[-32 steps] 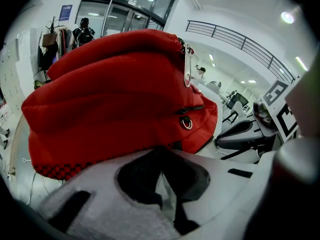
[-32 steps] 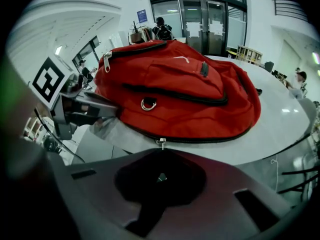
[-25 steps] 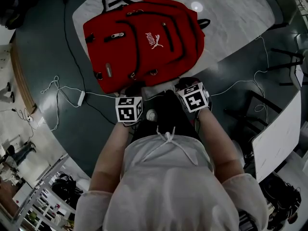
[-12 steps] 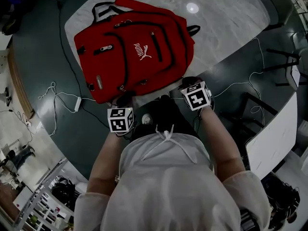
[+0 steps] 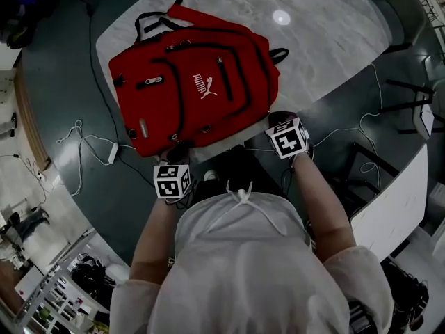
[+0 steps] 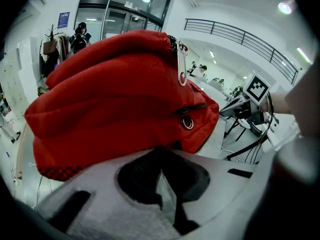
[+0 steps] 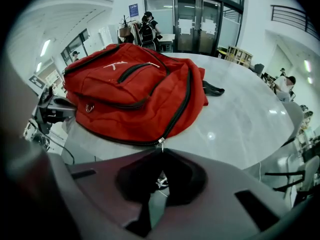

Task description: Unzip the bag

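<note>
A red backpack (image 5: 208, 110) with black zippers lies flat on a round marble table (image 5: 327, 40). My left gripper (image 5: 178, 149) is at the bag's near left corner; in the left gripper view the red fabric (image 6: 110, 94) bulges right over my left gripper (image 6: 160, 151), whose jaws look closed on the bag's lower edge. My right gripper (image 5: 278, 120) is at the near right corner. In the right gripper view the main zipper's slider (image 7: 159, 143) sits at the bag's (image 7: 135, 99) near edge, and its pull runs down into my right gripper (image 7: 161, 152), which is closed on it.
The table's near edge (image 7: 240, 149) lies just under both grippers. A silver pull (image 6: 181, 64) and a metal ring (image 6: 187, 123) hang on the bag's side. White cables and a power strip (image 5: 113, 152) lie on the dark floor at left. Chairs (image 5: 410, 103) stand at right.
My left gripper has drawn back toward the person and to the left. The bag's near left corner has come with it. The right gripper has stayed nearly still.
</note>
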`<state>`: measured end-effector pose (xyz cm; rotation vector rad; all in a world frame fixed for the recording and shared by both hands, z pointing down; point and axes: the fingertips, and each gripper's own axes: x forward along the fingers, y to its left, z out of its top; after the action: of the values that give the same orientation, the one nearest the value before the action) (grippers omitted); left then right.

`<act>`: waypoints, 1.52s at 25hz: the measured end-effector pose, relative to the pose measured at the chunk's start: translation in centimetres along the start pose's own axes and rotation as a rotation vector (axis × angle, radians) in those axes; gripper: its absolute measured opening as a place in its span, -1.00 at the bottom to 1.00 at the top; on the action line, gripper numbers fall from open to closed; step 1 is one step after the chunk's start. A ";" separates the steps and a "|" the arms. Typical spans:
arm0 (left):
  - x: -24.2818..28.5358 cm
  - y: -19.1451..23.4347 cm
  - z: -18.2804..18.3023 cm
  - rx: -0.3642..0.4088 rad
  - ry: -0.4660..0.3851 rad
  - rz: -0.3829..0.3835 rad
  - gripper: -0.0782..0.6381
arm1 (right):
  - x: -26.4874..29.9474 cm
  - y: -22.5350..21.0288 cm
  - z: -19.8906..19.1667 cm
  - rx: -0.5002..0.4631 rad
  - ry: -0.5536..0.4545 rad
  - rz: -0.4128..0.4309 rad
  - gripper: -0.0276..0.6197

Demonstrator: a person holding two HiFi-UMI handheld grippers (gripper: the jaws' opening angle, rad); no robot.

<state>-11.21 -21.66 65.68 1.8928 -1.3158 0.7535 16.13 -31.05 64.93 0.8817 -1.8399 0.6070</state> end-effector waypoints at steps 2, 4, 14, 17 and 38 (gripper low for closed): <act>0.1 0.0 0.0 -0.001 -0.003 0.002 -0.72 | 0.2 -0.1 -0.1 0.034 0.001 0.005 -0.83; 0.1 0.0 0.0 -0.003 -0.002 0.001 -0.72 | 0.3 0.0 -0.2 0.046 0.002 0.005 -0.83; 0.1 0.0 0.1 -0.064 0.014 -0.020 -0.72 | -0.7 0.4 0.3 0.112 -0.011 -0.097 -0.58; -0.9 -0.9 0.5 -0.011 -0.001 -0.044 -0.72 | -2.1 2.4 0.7 0.138 -0.061 -0.093 -0.55; -27.4 -9.9 19.9 0.265 -0.882 -0.188 -0.72 | -22.0 20.7 14.5 0.123 -0.783 0.108 -0.83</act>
<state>-9.09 -20.63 30.50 2.6712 -1.5374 -0.0558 -2.39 -22.15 38.40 1.2182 -2.5807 0.4743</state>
